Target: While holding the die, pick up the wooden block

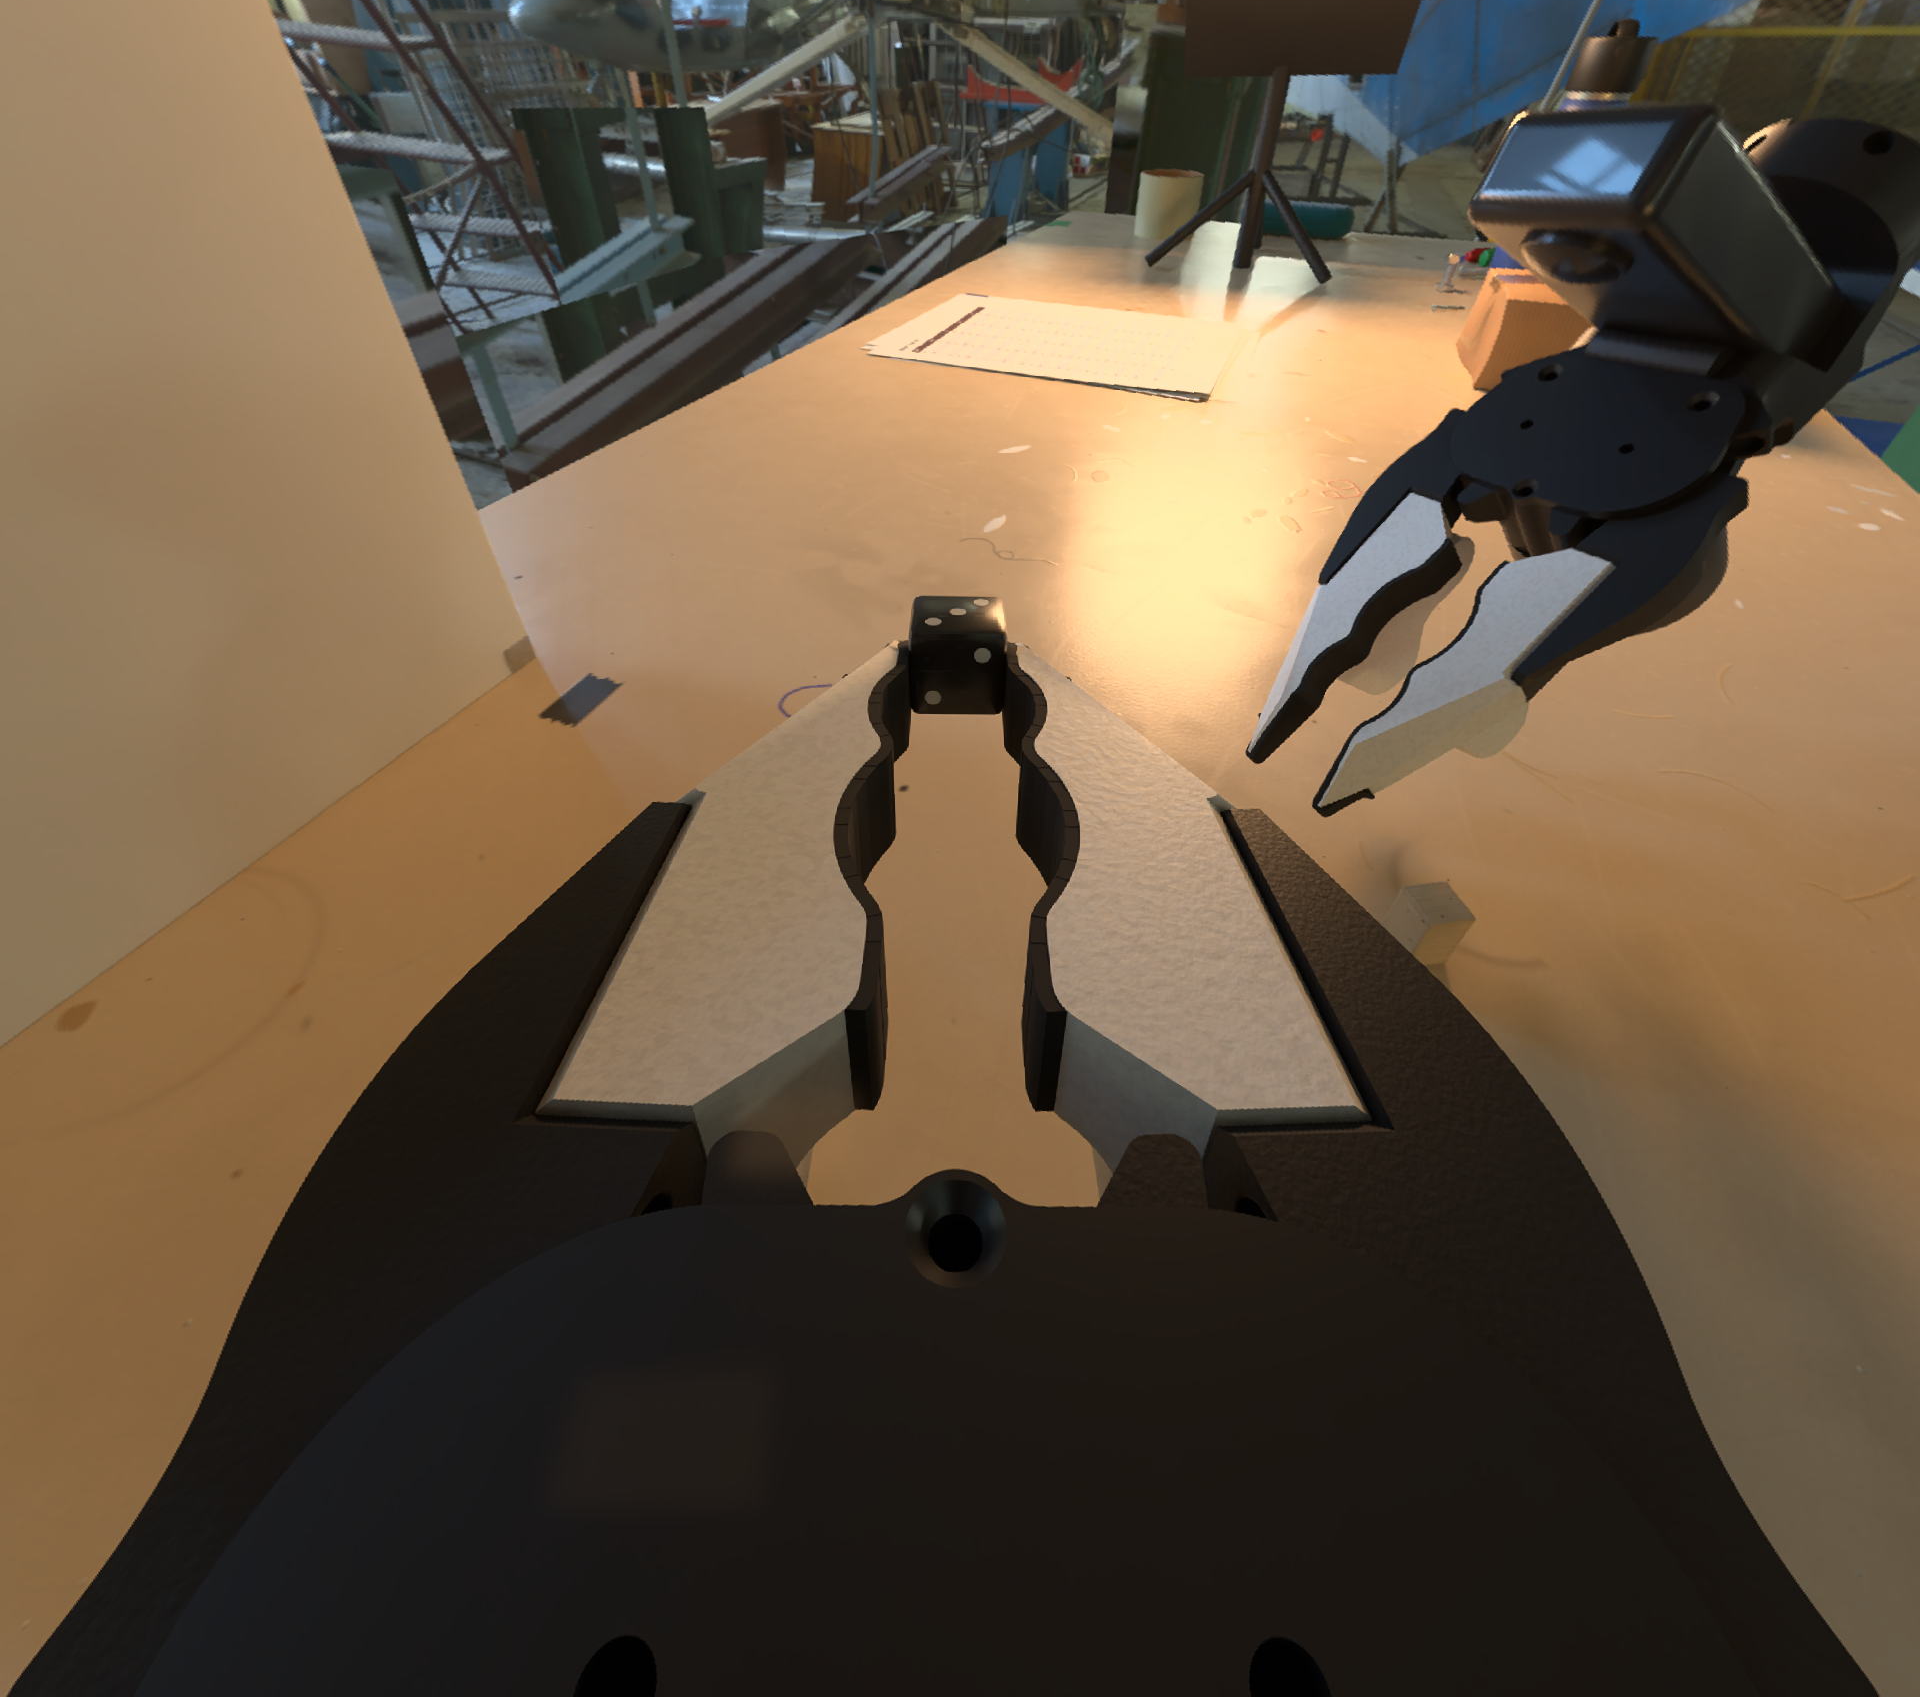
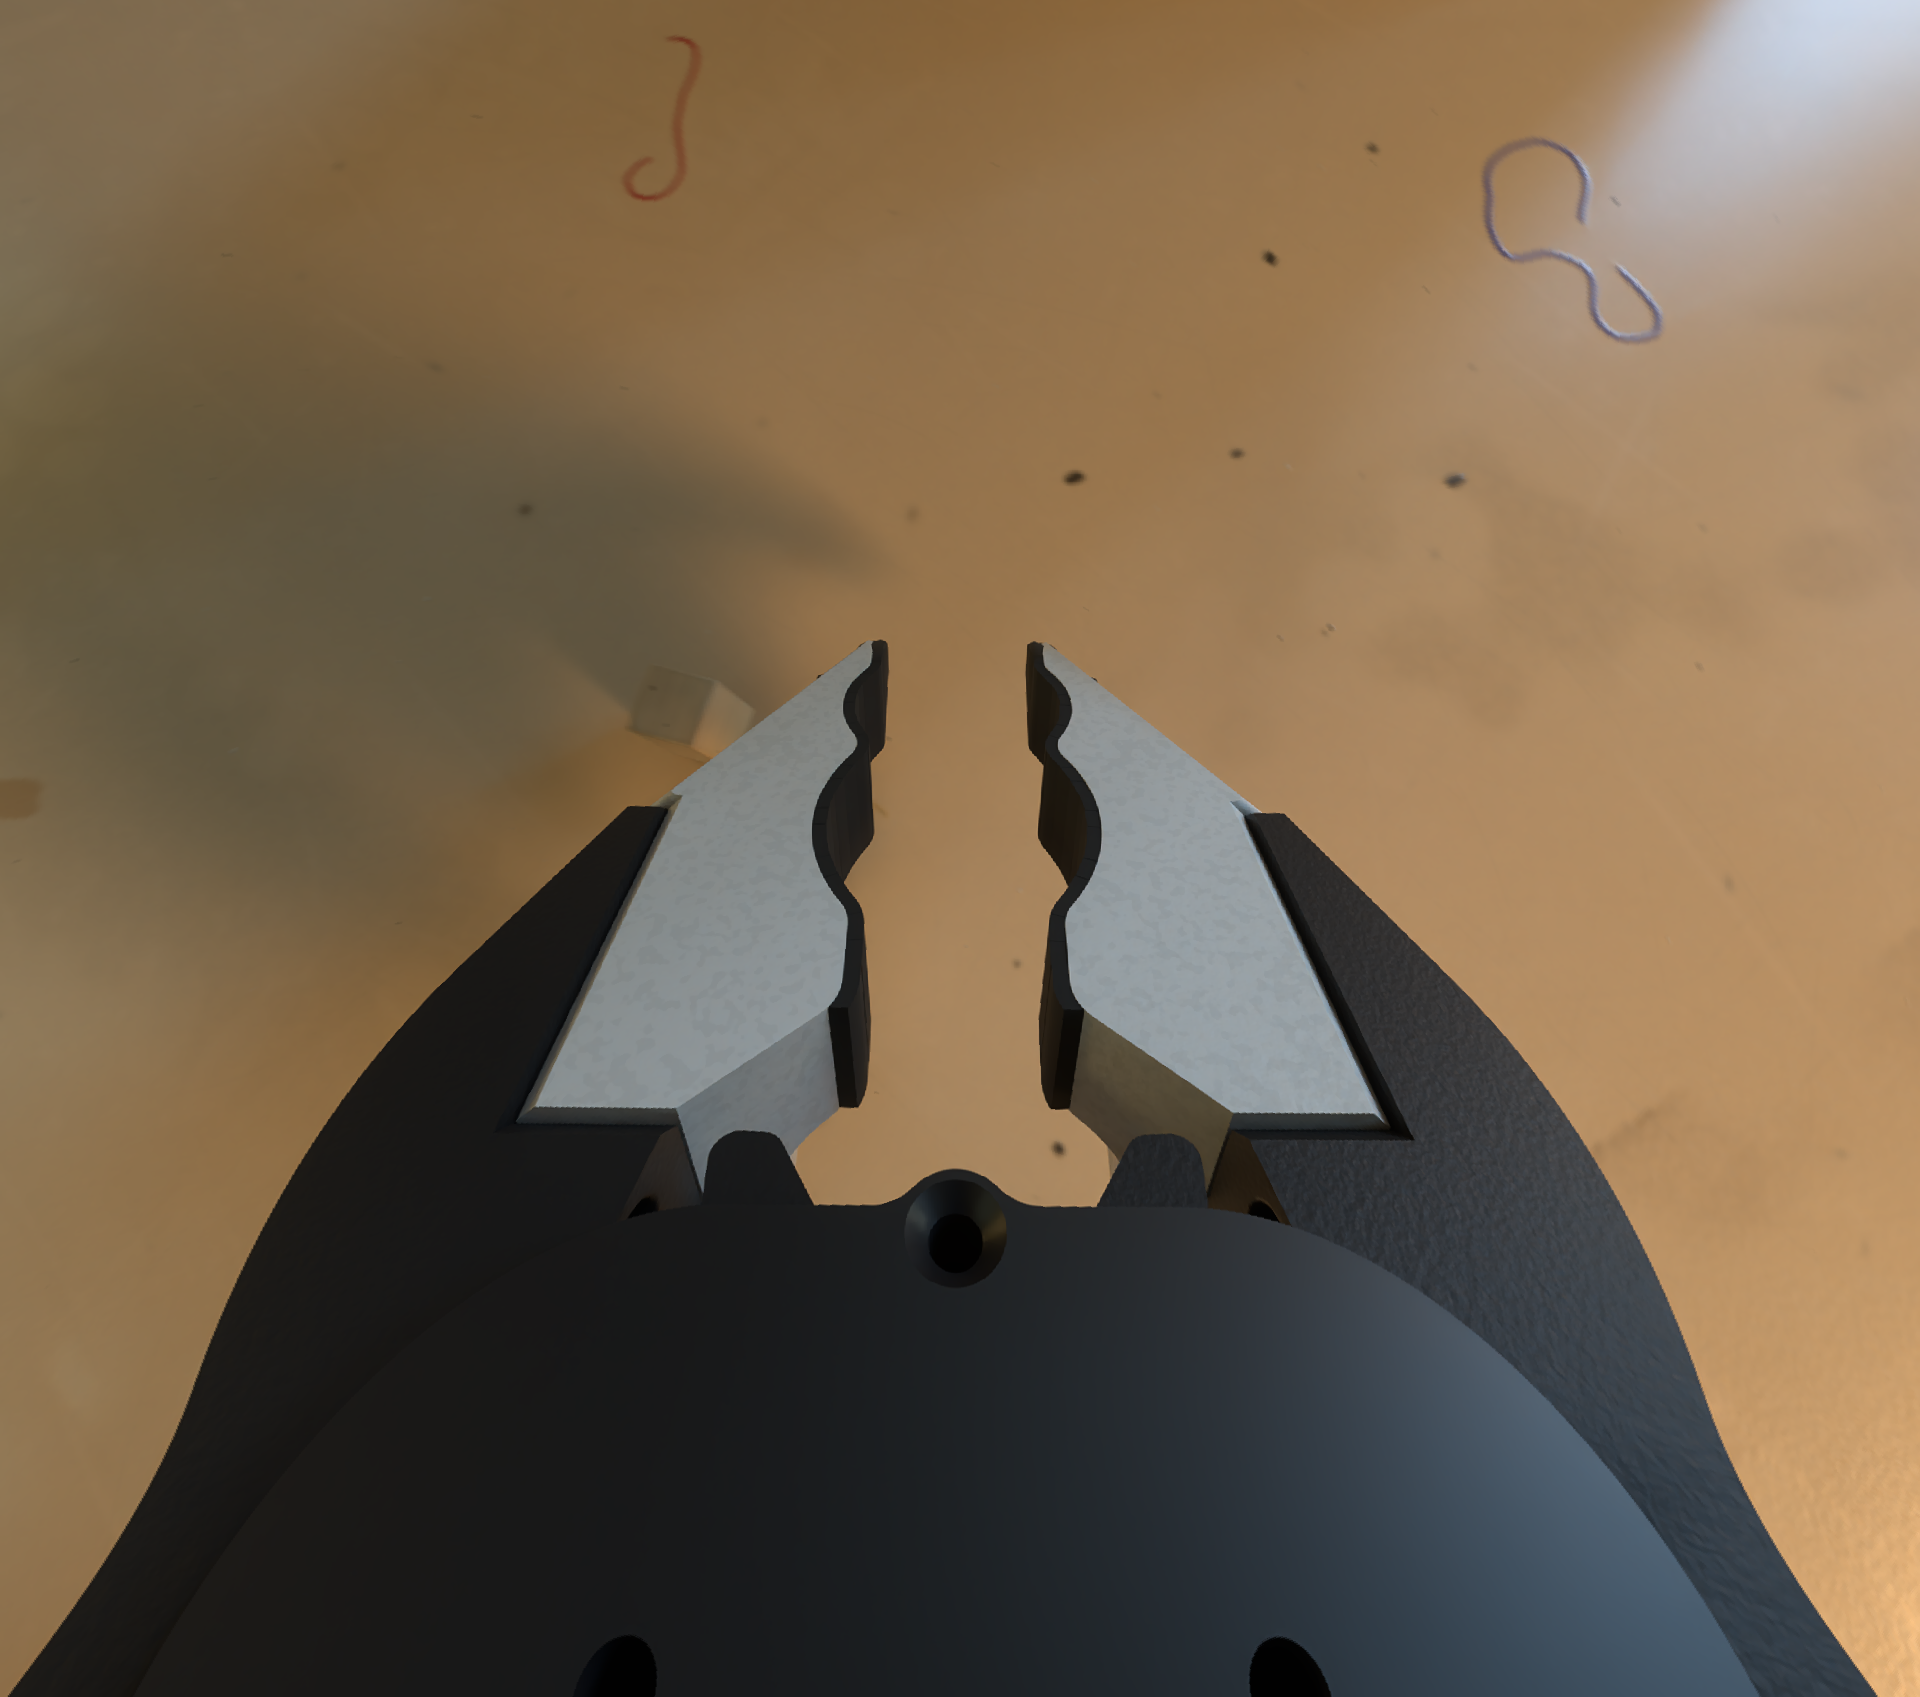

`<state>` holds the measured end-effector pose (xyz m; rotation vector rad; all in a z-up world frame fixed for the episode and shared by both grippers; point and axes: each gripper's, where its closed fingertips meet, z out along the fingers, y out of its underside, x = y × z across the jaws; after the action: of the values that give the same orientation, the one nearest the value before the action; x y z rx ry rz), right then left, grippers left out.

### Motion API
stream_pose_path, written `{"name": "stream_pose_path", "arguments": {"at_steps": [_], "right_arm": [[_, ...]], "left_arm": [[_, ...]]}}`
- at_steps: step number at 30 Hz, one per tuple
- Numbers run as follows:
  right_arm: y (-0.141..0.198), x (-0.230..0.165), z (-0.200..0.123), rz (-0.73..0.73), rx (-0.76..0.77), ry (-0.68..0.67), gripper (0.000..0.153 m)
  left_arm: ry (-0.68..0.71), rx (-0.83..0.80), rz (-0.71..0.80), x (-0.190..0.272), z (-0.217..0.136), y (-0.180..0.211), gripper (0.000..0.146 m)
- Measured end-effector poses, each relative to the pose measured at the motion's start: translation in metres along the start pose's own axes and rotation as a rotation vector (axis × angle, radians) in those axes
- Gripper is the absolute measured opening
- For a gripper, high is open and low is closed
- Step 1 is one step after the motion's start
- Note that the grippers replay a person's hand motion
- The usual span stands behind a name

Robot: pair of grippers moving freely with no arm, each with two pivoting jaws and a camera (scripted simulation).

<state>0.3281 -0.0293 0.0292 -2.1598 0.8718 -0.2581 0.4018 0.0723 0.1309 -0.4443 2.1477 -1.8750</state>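
Note:
My left gripper (image 1: 956, 658) is shut on a black die (image 1: 957, 673) with white pips, pinched between its fingertips above the tan table (image 1: 790, 525). A small pale wooden block (image 1: 1436, 920) lies on the table to the right of my left gripper. My right gripper (image 1: 1291, 781) hangs above the table, tilted down, open and empty. In the right wrist view the right gripper (image 2: 957, 650) is open, and the block (image 2: 688, 705) lies just left of its left fingertip, partly hidden by that finger.
A tall beige panel (image 1: 156, 400) stands at the left. A sheet of paper (image 1: 1060, 343), a tripod stand (image 1: 1273, 193) and a tan box (image 1: 1501, 328) are at the far end. Dark tape (image 1: 580, 700) and red (image 2: 665, 120) and purple (image 2: 1558, 234) scribbles mark the table.

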Motion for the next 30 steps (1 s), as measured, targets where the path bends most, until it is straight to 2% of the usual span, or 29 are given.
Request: {"name": "stream_pose_path", "arguments": {"at_steps": [6,10,12,15,17,19,22,25,30], "right_arm": [[-0.006,-0.035,0.002,-0.134,-0.038,-0.065,0.024],[0.004,-0.055,0.002,-0.191,-0.048,-0.105,0.029],[0.007,-0.057,0.001,-0.202,-0.043,-0.078,0.032],[0.008,-0.052,-0.002,-0.168,-0.004,0.028,0.033],[0.009,-0.048,-0.004,-0.095,0.025,0.089,0.037],[0.009,-0.039,-0.011,-0.036,0.067,0.174,0.048],[0.008,-0.008,-0.033,0.023,0.118,0.383,0.061],[0.001,0.018,-0.061,0.112,0.197,0.495,0.07],[-0.004,0.046,-0.099,0.197,0.302,0.655,0.081]], "left_arm": [[0.032,-0.021,-0.002,0.008,0.008,0.006,0.016],[0.013,-0.016,0.018,0.006,0.008,0.007,0.016],[-0.01,0.005,0.024,0.001,0.005,0.002,0.016],[-0.102,0.033,0.027,-0.013,-0.002,-0.005,0.016],[-0.185,0.039,0.024,-0.027,-0.007,-0.008,0.016],[-0.291,0.028,0.013,-0.043,-0.01,-0.009,0.016],[-0.513,-0.025,0.043,-0.063,-0.023,-0.01,0.016],[-0.636,-0.035,0.011,-0.065,-0.048,-0.016,0.016],[-0.843,-0.061,-0.141,-0.041,-0.11,-0.002,0.016]]}}
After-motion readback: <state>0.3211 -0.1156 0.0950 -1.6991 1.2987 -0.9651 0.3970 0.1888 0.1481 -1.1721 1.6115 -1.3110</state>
